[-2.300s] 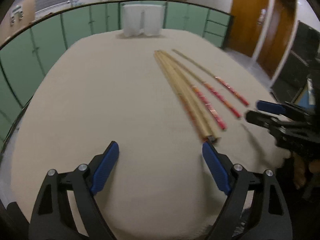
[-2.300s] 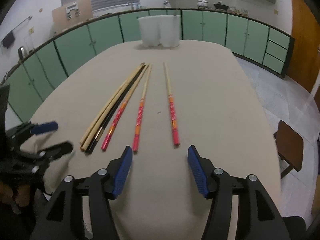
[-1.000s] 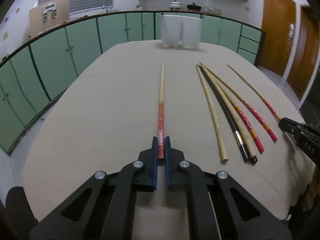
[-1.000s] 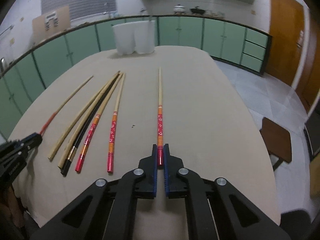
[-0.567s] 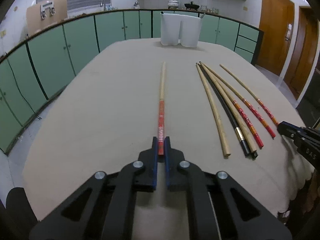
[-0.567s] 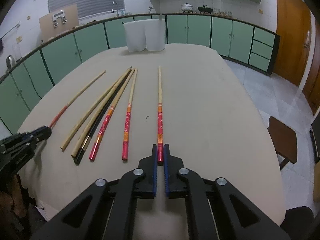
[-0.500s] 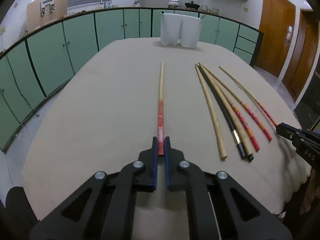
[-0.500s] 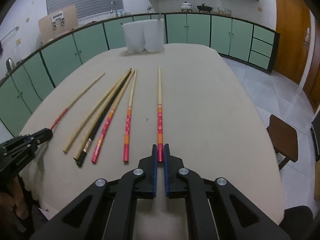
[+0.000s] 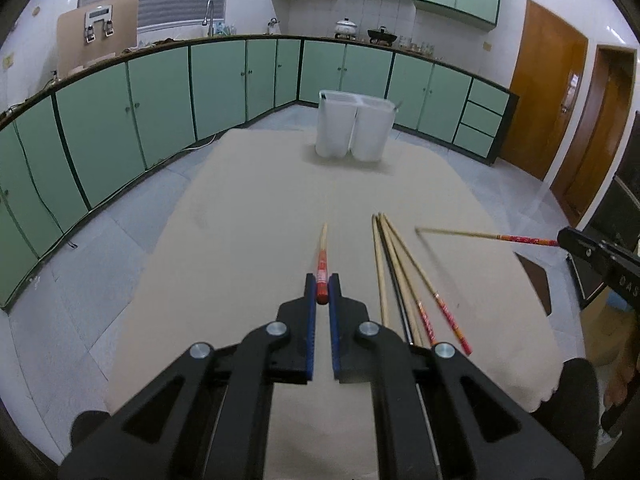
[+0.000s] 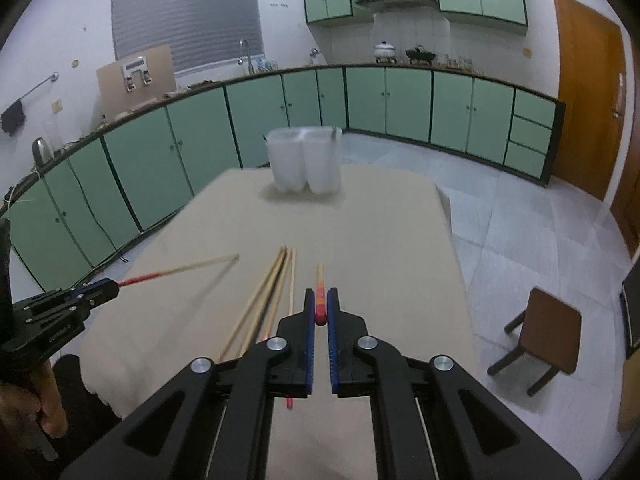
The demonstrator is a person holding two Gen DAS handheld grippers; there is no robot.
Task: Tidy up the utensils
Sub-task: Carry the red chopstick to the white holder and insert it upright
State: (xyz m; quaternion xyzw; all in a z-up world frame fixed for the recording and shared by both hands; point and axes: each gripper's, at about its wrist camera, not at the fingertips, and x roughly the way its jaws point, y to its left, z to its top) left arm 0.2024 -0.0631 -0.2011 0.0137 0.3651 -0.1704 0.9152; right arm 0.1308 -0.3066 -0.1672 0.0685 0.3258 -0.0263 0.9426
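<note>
My left gripper (image 9: 322, 285) is shut on the red end of a red-and-bamboo chopstick (image 9: 323, 246), held in the air above the beige table (image 9: 248, 240). My right gripper (image 10: 320, 301) is shut on the red end of a second such chopstick (image 10: 319, 276), also lifted. Each gripper shows in the other's view: the right gripper (image 9: 565, 239) with its chopstick (image 9: 472, 234), the left gripper (image 10: 113, 286) with its chopstick (image 10: 188, 268). Several chopsticks (image 9: 400, 276) (image 10: 264, 300) lie bunched on the table between them. A white two-compartment holder (image 9: 354, 130) (image 10: 304, 162) stands at the far end.
Green cabinets (image 9: 160, 112) run along the walls around the table. A brown stool (image 10: 546, 328) stands on the tiled floor right of the table. A hand (image 10: 44, 408) grips the left tool's handle. Wooden doors (image 9: 552, 100) are at the far right.
Both grippers have risen, each lifting its chopstick off the table. The table and the bunch of chopsticks now look farther below. Both stay shut.
</note>
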